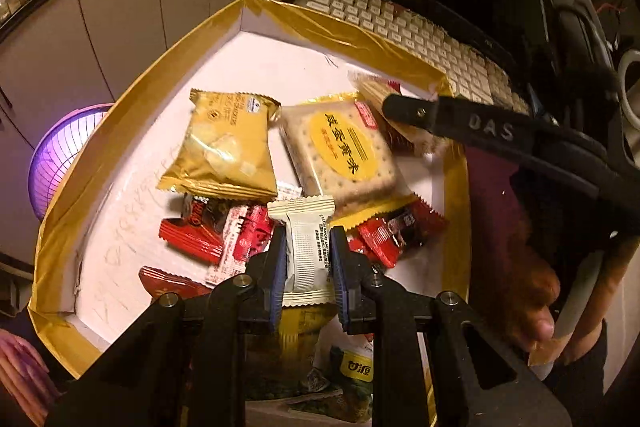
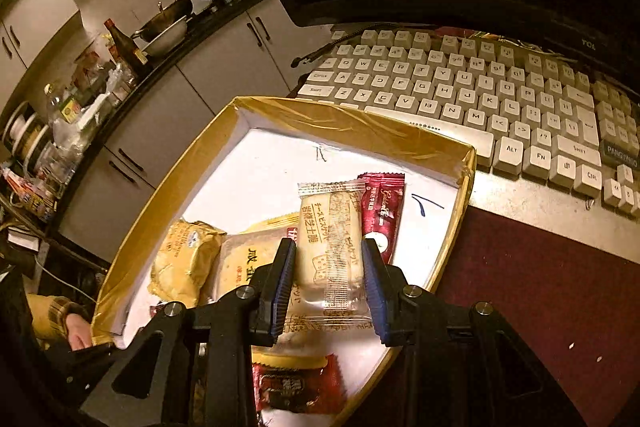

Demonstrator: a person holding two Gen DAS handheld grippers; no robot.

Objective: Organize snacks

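From the left wrist: left gripper [image 1: 308,255] closed snug on a small white snack packet [image 1: 306,251], fingers squeezing both long sides near the middle. Held just above the gold-edged tray [image 1: 120,131], over a heap of red wrappers [image 1: 192,235]. Farther in the tray, a puffy yellow bag [image 1: 224,151] and a flat cracker pack [image 1: 340,155] with a round yellow label, lying side by side. Light little thing, soft wrapper, easy to crush, so a gentle squeeze across the middle looks best, not at the crinkly sealed ends. Reaching in from the right, the right gripper [image 1: 394,107], tip over a clear pack; too hard to tell its grip from here. From the right wrist: right gripper [image 2: 330,283] closed on a clear biscuit packet [image 2: 332,251], one finger on each long side, held above the right part of the tray [image 2: 348,119]. Beside it, a dark red stick pack [image 2: 382,211] lying on the tray floor, maybe touching, hard to say. Shiny, slippery film with a stiff, breakable biscuit inside, so a soft, steady hold at the middle seems right. Behind the tray, a white keyboard [image 2: 480,95].
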